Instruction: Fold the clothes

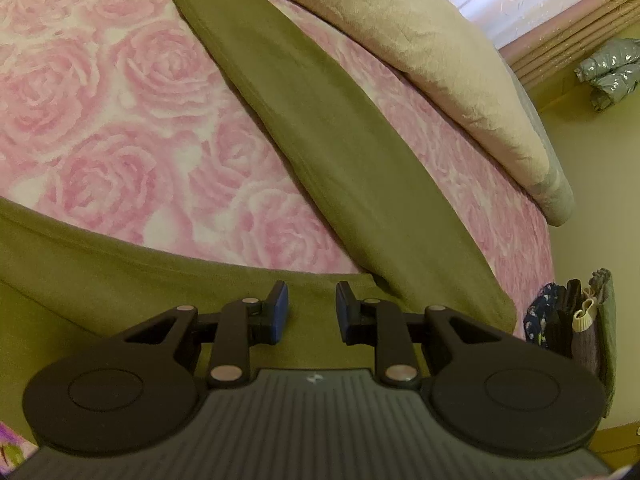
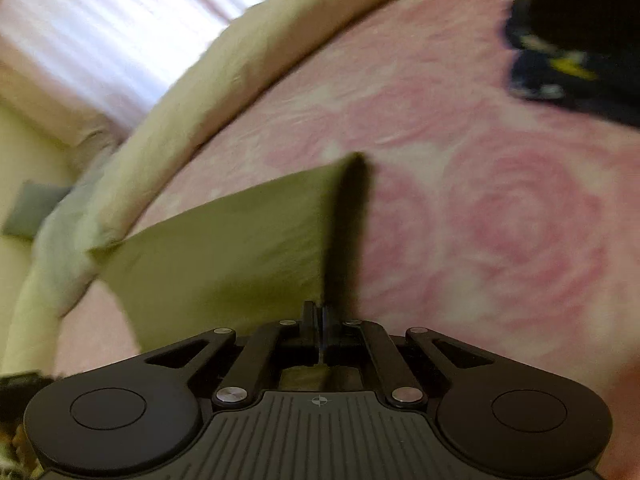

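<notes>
Lying across the pink rose-print bedspread [image 1: 100, 92], the olive-green cloth garment [image 1: 320, 132] stretches w/ one long strip toward the beige quilt [image 1: 420, 48]. Left gripper [image 1: 312, 312] hovers over the garment's near part, jaws partly apart, nothing btwn them. Right gripper [image 2: 320, 320] is pinched tight on a garment edge, lifting it off the bedspread.

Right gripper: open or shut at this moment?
Shut on the olive garment: right gripper pads meet with a fold of the cloth pinched between them.
</notes>
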The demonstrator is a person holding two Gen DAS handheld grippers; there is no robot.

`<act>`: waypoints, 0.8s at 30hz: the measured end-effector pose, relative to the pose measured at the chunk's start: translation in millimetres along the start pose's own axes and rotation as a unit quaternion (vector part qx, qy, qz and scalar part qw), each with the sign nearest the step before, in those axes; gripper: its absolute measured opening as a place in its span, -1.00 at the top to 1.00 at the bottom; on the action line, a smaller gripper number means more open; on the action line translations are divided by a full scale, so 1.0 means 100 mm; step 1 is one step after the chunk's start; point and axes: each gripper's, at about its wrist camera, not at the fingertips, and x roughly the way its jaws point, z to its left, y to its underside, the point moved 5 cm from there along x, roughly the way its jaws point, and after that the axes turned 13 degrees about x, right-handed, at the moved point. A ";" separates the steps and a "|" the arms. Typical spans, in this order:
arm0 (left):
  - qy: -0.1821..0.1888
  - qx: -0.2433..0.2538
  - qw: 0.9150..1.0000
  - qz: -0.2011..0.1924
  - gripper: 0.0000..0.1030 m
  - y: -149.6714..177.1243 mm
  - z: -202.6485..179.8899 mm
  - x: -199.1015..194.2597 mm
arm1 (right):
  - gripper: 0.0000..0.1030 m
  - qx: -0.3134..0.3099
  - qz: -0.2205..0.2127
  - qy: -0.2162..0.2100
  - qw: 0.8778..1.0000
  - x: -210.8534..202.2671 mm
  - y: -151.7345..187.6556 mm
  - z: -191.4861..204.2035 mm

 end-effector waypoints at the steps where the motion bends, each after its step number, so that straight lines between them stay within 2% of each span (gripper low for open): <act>1: -0.002 0.000 1.000 0.000 0.61 0.01 0.01 0.00 | 1.00 -0.009 0.009 0.011 1.000 0.03 0.03 0.00; 3: -0.004 0.000 1.000 0.001 0.61 0.03 0.02 -0.02 | 0.98 -0.025 0.002 0.035 0.999 0.02 0.05 0.04; 4: -0.004 0.000 1.000 0.001 0.61 0.04 0.03 -0.03 | 0.88 -0.032 -0.005 0.047 0.998 0.01 0.04 0.07; 5: -0.006 0.002 1.000 0.001 0.61 0.04 0.03 -0.05 | 0.56 -0.037 -0.017 0.064 0.997 -0.02 0.04 0.10; 6: -0.008 0.005 1.000 0.001 0.61 0.05 0.04 -0.06 | 0.16 -0.042 -0.041 0.090 0.994 -0.08 0.03 0.13; 7: -0.009 0.007 1.000 0.002 0.61 0.07 0.04 -0.07 | 0.03 -0.049 -0.073 0.118 0.989 -0.17 0.03 0.17; 8: -0.010 0.010 1.000 0.002 0.61 0.08 0.04 -0.09 | 0.02 -0.059 -0.095 0.132 0.985 -0.25 0.05 0.24; 10: -0.010 0.012 1.000 0.003 0.61 0.11 0.05 -0.09 | 0.02 -0.086 -0.112 0.124 0.982 -0.38 0.15 0.42; 13: -0.007 0.016 1.000 0.009 0.61 0.17 0.05 -0.06 | 0.06 -0.137 -0.054 0.085 0.985 -0.32 0.51 0.72; 14: -0.006 0.021 1.000 0.011 0.61 0.20 0.05 -0.06 | 0.20 -0.156 -0.038 0.089 0.983 -0.28 0.64 0.74; 16: -0.004 0.039 0.999 0.014 0.61 0.24 0.05 -0.07 | 0.25 -0.182 -0.023 0.114 0.976 -0.22 0.87 0.65; 17: -0.004 0.048 0.999 0.016 0.61 0.27 0.05 -0.08 | 0.47 -0.195 -0.015 0.126 0.973 -0.20 0.98 0.61; 18: -0.005 0.054 0.998 0.017 0.61 0.29 0.08 -0.10 | 0.86 -0.197 -0.023 0.134 0.971 -0.23 1.04 0.54; 19: -0.007 0.059 0.998 0.018 0.61 0.32 0.12 -0.14 | 0.92 -0.184 -0.040 0.147 0.971 -0.31 1.04 0.46; 23: -0.016 0.067 0.998 0.018 0.61 0.43 0.34 -0.32 | 0.88 -0.121 -0.069 0.244 0.960 -0.64 0.97 0.21; 24: -0.017 0.065 0.998 0.016 0.61 0.46 0.39 -0.37 | 0.88 -0.117 -0.072 0.247 0.959 -0.68 1.01 0.25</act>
